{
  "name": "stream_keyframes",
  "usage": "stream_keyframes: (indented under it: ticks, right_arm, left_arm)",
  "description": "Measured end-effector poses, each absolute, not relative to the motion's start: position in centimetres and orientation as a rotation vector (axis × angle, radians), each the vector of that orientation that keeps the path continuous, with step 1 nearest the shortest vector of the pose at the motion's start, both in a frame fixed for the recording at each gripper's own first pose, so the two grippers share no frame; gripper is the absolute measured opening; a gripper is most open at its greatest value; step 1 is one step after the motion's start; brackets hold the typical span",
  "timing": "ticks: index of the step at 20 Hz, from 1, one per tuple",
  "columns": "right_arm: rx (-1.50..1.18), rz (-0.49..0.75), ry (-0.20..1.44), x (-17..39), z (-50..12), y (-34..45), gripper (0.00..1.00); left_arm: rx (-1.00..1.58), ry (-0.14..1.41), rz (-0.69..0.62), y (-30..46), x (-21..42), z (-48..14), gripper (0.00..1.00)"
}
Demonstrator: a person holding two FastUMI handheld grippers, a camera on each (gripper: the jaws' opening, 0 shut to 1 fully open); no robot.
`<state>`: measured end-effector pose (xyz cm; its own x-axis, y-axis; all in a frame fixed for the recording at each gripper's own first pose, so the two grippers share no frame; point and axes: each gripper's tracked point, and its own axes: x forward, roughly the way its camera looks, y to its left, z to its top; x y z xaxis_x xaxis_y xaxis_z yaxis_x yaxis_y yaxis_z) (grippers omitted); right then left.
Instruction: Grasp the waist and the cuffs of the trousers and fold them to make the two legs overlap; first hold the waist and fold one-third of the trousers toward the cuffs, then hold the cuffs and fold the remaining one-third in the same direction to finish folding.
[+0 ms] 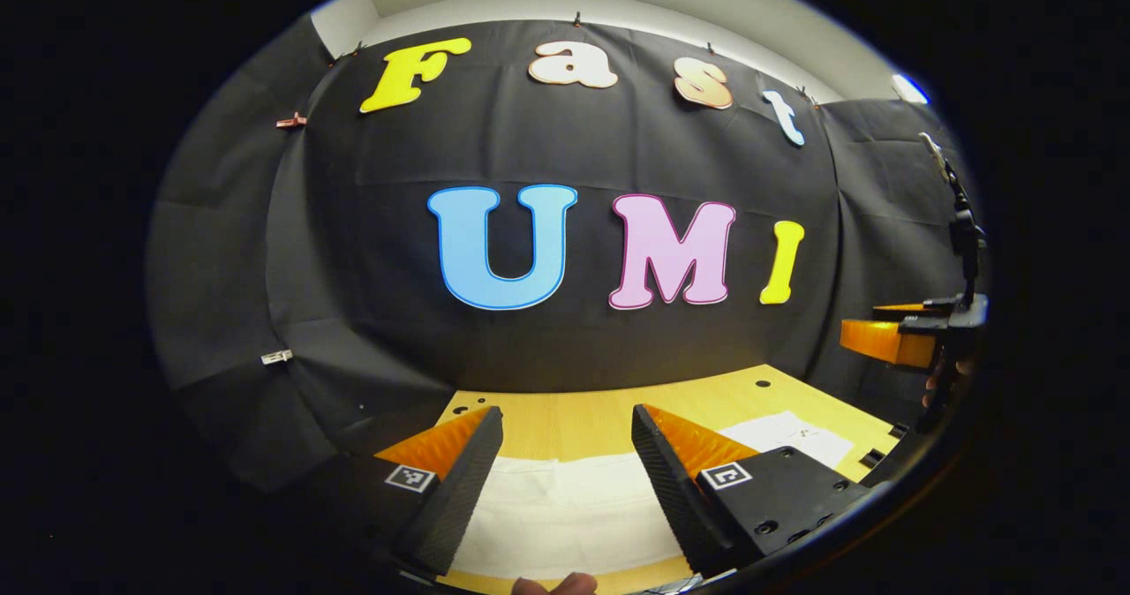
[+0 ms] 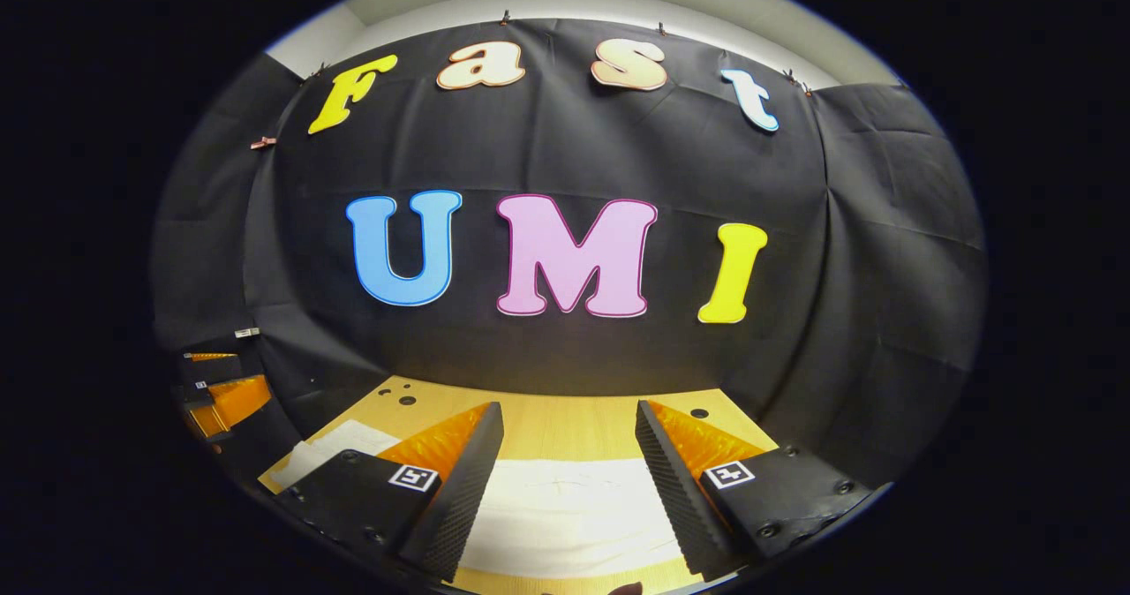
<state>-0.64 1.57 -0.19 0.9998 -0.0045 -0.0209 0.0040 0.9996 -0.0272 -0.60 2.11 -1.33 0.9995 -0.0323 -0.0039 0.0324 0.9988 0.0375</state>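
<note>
— What sort of place is this?

— A booth: a black cloth wall (image 1: 565, 374) is hanging in soft creases behind a pale wooden table (image 1: 583, 418), whose smooth top is showing a few small round holes near the far edge.

— And the trousers?

— The trousers (image 1: 565, 511) are lying flat on that table, a white, finely woven cloth forming a broad rectangular band. In the left gripper view they are stretching across the gap between the fingers and running on to the right as a second flat white patch. In the right gripper view the same trousers (image 2: 569, 515) are lying between and under the fingers, with another flat piece showing at the left.

— How is the left gripper standing?

— The left gripper (image 1: 565, 432) is hovering above the cloth with its two wedge-shaped fingers spread wide apart, ribbed inner pads facing each other, nothing between them but air. It is also showing far off at the left edge of the right gripper view.

— And the right one?

— The right gripper (image 2: 569, 427) is doing the same: fingers wide apart over the white cloth, gripping nothing, each finger carrying a small square marker on its blocky base. From the left gripper view it is showing at the far right edge, raised over the table.
</note>
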Motion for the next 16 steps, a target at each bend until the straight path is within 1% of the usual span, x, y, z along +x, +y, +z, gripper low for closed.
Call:
stream_keyframes:
  ticks: [3, 6, 7, 10, 14, 16]
  right_arm:
    - [-0.032, -0.022, 0.032, -0.9, -0.5, 1.2, 0.92]
    - [-0.035, -0.046, 0.048, -1.5, -1.1, 0.9, 0.92]
    - [-0.036, -0.054, 0.052, -1.7, -1.2, 0.8, 0.92]
    - [-0.043, -0.065, 0.078, -2.3, -2.1, 0.9, 0.92]
    - [-0.053, -0.095, 0.098, -3.1, -2.8, 0.5, 0.94]
    - [-0.064, -0.114, 0.111, -3.5, -3.2, 0.1, 0.94]
  left_arm:
    - [0.132, 0.031, -0.062, 4.0, -0.3, -3.8, 0.93]
    - [0.238, 0.112, -0.096, 6.5, -0.2, -8.3, 0.93]
    - [0.274, 0.143, -0.119, 7.1, -0.3, -9.8, 0.93]
    - [0.359, 0.270, -0.270, 7.7, -1.4, -16.1, 0.93]
    - [0.568, 0.411, -0.312, 11.5, -2.1, -22.9, 0.93]
    - [0.673, 0.458, -0.359, 12.3, -2.0, -26.1, 0.93]
